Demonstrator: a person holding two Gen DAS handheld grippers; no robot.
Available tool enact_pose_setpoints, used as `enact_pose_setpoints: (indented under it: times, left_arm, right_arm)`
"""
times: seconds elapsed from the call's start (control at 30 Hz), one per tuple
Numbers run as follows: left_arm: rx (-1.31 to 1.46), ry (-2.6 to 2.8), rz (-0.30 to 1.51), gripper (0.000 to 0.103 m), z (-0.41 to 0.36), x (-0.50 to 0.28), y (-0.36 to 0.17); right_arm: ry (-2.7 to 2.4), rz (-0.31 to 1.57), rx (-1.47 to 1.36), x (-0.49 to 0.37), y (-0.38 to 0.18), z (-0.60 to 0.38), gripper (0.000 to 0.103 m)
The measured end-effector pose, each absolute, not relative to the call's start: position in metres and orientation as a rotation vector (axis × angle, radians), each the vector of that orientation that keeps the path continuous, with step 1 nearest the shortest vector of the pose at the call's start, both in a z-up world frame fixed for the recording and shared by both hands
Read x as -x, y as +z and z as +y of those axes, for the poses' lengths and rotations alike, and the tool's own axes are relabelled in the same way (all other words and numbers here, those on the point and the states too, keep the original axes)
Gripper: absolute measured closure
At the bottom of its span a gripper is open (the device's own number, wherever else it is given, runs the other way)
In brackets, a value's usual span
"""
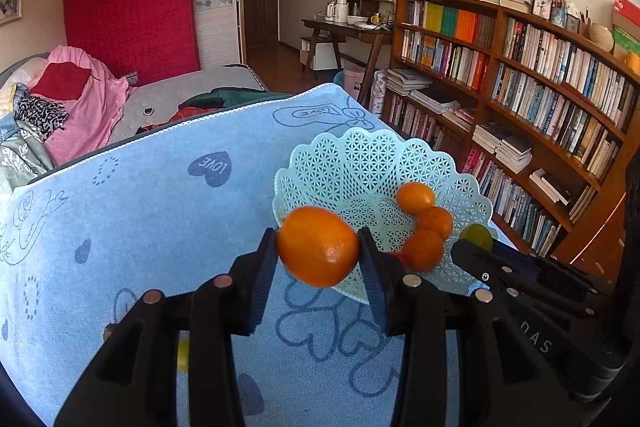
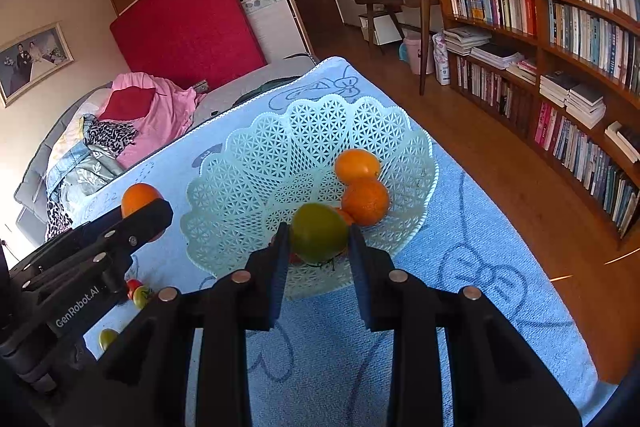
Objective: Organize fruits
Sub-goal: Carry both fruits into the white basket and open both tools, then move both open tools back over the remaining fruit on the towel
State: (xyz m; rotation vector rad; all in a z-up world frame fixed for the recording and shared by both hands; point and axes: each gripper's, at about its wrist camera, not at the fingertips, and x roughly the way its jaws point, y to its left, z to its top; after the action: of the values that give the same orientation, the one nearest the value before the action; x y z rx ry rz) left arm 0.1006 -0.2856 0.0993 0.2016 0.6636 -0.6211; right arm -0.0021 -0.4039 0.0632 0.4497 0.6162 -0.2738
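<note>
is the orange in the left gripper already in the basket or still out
Out. The left gripper holds the orange above the basket's near rim.

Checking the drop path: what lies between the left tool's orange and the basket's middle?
Only the basket rim; the left tool holds its orange at that edge, per the left wrist view.

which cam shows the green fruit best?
Right wrist: the green fruit sits centred and whole, clamped in the right gripper over the basket. Left wrist shows only its top, peeking above the right gripper's black body, beside the oranges.
</note>
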Motion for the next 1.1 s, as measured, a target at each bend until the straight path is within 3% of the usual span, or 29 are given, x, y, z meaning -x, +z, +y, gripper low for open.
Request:
enact_pose_setpoints:
  times: [0.23,0.3,0.4,0.5,0.8,0.93,1.1]
  left_arm:
    - [-0.193,-0.629,0.692,0.060,-0.290,-0.109,0.091]
    - [-0.179,-0.616,0.682,0.025,-0.287,-0.110,0.091]
    - [-0.157,-0.594,0.653,0.024,-0.278,-0.111,0.096]
    - [-0.136,-0.574,0.655,0.024,-0.269,-0.114,0.100]
    - [-0.090,-0.503,0.668,0.014,-0.243,-0.110,0.105]
    - [-0.084,-0.478,0.676,0.013,-0.232,-0.107,0.106]
    - [-0.076,-0.451,0.689,0.012,-0.219,-0.106,0.106]
  right_arm:
    - [-0.283,0.616,-0.448,-0.002,0.061,-0.408,0.073]
    - [-0.286,0.613,-0.445,-0.002,0.061,-0.407,0.073]
    - [-0.290,0.615,-0.451,-0.001,0.059,-0.408,0.072]
    - [-0.296,0.605,-0.459,0.001,0.059,-0.408,0.063]
    - [-0.301,0.590,-0.473,0.009,0.062,-0.404,0.062]
    - [-0.304,0.584,-0.476,0.013,0.064,-0.401,0.051]
    - [-0.292,0.581,-0.477,0.016,0.067,-0.393,0.051]
